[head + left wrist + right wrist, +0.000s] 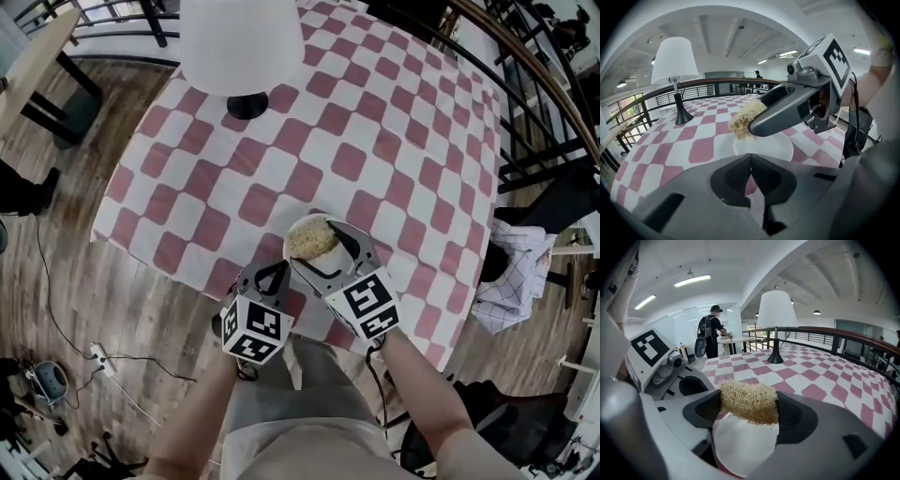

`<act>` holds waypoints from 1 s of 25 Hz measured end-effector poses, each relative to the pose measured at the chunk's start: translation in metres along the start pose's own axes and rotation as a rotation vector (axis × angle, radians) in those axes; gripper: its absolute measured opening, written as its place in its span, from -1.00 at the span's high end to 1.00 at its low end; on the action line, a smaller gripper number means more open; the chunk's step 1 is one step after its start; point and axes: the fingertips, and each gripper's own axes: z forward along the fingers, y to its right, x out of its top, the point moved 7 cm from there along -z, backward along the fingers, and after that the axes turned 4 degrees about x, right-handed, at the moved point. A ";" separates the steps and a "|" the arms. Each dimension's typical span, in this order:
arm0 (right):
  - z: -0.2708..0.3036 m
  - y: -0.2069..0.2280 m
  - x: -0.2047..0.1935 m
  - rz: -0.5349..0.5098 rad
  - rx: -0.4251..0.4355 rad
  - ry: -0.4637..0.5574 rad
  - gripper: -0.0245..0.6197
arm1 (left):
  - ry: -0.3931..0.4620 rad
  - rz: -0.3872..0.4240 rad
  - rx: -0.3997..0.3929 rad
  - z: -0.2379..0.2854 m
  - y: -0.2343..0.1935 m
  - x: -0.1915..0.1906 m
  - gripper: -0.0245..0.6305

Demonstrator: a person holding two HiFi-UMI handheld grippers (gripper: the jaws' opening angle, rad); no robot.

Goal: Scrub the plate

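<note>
Plate (295, 260) sits at the near edge of the table (394, 122), about midway along it, on a red-and-white checked cloth. From the head view, the right gripper (323, 246) reaches over it with a straw-coloured scrubbing pad (309, 240) held above the plate's middle. The left gripper (277, 272) lies just beside the plate's near left rim. A white-shaded lamp (242, 47) stands toward the far left corner.

Seen from the left gripper view, this gripper's own jaws are pressed together tip to tip, with nothing between them. The plate (768, 145) lies just past the tips. The right gripper (757, 124) crosses above it from the right, the pad (743, 119) sticking out at its end.

Seen from the right gripper view, the two jaws are closed on the pad (750, 401), one against each side. The pad hangs over the far part of the plate (740, 446); whether it touches cannot be told. The lamp (776, 310) stands further along the table (a person (711, 336) with a backpack stands well beyond the edge).
</note>
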 end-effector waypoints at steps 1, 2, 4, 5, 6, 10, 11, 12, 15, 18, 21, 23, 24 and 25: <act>0.005 0.000 -0.003 -0.005 0.006 -0.006 -0.20 | -0.010 0.004 0.002 0.003 0.000 -0.005 0.88; 0.009 0.000 -0.006 -0.008 0.012 -0.018 -0.20 | -0.018 0.011 0.007 0.006 0.001 -0.010 0.88; 0.017 -0.001 -0.014 -0.016 0.022 -0.053 -0.20 | -0.030 0.025 0.010 0.011 0.003 -0.016 0.88; 0.022 -0.001 -0.017 -0.024 0.027 -0.067 -0.20 | -0.034 0.029 0.005 0.014 0.004 -0.018 0.88; 0.026 -0.001 -0.019 -0.033 0.034 -0.075 -0.20 | -0.043 0.033 -0.004 0.017 0.004 -0.020 0.88; 0.036 -0.002 -0.023 -0.044 0.058 -0.078 -0.20 | -0.076 0.055 -0.036 0.025 0.006 -0.022 0.88; 0.036 -0.002 -0.022 -0.042 0.059 -0.079 -0.19 | -0.078 0.049 -0.040 0.026 0.005 -0.022 0.88; 0.037 -0.001 -0.022 -0.036 0.059 -0.080 -0.19 | -0.080 0.041 -0.044 0.026 0.004 -0.022 0.88; 0.036 0.002 -0.023 -0.003 0.060 -0.073 -0.19 | -0.094 -0.001 -0.054 0.026 0.001 -0.021 0.88; 0.031 0.011 -0.027 0.009 0.034 -0.078 -0.19 | -0.106 -0.045 -0.069 0.027 -0.001 -0.020 0.88; 0.024 0.022 -0.032 0.007 -0.004 -0.093 -0.19 | -0.106 -0.045 -0.068 0.027 0.000 -0.020 0.88; 0.019 0.029 -0.039 0.004 -0.036 -0.104 -0.19 | -0.102 -0.038 -0.060 0.026 0.000 -0.020 0.88; 0.015 0.034 -0.042 0.002 -0.058 -0.109 -0.19 | -0.099 -0.032 -0.054 0.026 0.001 -0.021 0.88; 0.011 0.038 -0.046 -0.001 -0.085 -0.115 -0.19 | -0.095 -0.024 -0.048 0.026 0.001 -0.021 0.88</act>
